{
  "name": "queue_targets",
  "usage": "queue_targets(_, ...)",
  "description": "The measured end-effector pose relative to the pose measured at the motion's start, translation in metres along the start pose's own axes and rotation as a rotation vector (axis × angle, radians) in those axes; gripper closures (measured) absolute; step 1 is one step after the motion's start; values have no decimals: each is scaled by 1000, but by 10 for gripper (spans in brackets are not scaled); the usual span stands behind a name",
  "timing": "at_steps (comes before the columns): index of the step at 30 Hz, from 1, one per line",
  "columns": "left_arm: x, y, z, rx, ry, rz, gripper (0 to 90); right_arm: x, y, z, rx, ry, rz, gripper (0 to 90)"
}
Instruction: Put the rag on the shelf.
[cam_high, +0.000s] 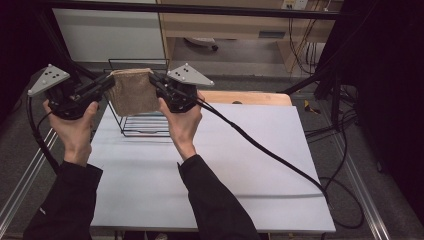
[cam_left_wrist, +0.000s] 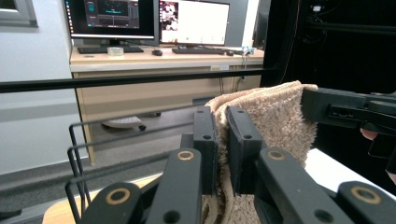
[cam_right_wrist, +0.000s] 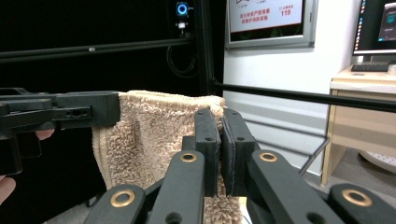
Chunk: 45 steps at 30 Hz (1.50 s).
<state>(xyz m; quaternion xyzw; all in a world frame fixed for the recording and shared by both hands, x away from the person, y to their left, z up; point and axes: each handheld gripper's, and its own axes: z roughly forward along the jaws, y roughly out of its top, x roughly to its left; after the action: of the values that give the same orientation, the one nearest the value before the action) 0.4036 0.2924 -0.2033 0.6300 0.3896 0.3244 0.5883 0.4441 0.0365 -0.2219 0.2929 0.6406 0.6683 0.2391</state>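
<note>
A folded beige towel (cam_high: 132, 92) hangs in the air between my two grippers, above a black wire rack (cam_high: 142, 125). My left gripper (cam_high: 107, 82) is shut on the towel's left top corner. My right gripper (cam_high: 154, 80) is shut on its right top corner. In the left gripper view the jaws pinch the thick towel (cam_left_wrist: 275, 121) edge at my left gripper (cam_left_wrist: 223, 140), and the other gripper's jaw (cam_left_wrist: 345, 109) holds the far corner. In the right gripper view my right gripper (cam_right_wrist: 220, 140) clamps the towel (cam_right_wrist: 149, 135), with the left gripper's jaw (cam_right_wrist: 70, 112) on the opposite corner.
The white table (cam_high: 215, 170) stretches in front of the rack, with a wooden board (cam_high: 250, 97) at its far edge. A black cable (cam_high: 265, 150) trails from the right gripper across the table. A black frame bar (cam_high: 200, 9) runs across the back; a desk with monitors (cam_left_wrist: 149, 18) stands beyond.
</note>
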Motion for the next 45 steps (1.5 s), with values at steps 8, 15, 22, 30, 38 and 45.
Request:
queue_targets(8, 11, 15, 8, -4, 5, 3, 829, -1, 12, 12, -24, -11, 3, 866)
queue_targets(15, 18, 24, 14, -12, -1, 6, 829, -3, 19, 21, -39, -25, 4, 866)
queue_targets(22, 26, 34, 19, -16, 5, 15, 829, -5, 26, 31, -54, -33, 0, 866)
queue_targets(30, 36, 49, 30, -22, 11, 15, 829, -6, 39, 42, -68, -50, -22, 867)
queue_targets(38, 50, 54, 47, -11, 11, 5, 829, -10, 45, 55, -65, -69, -32, 867)
queue_targets(45, 56, 52, 62, -3, 2, 1, 829, -20, 44, 64, -56, -88, -29, 867)
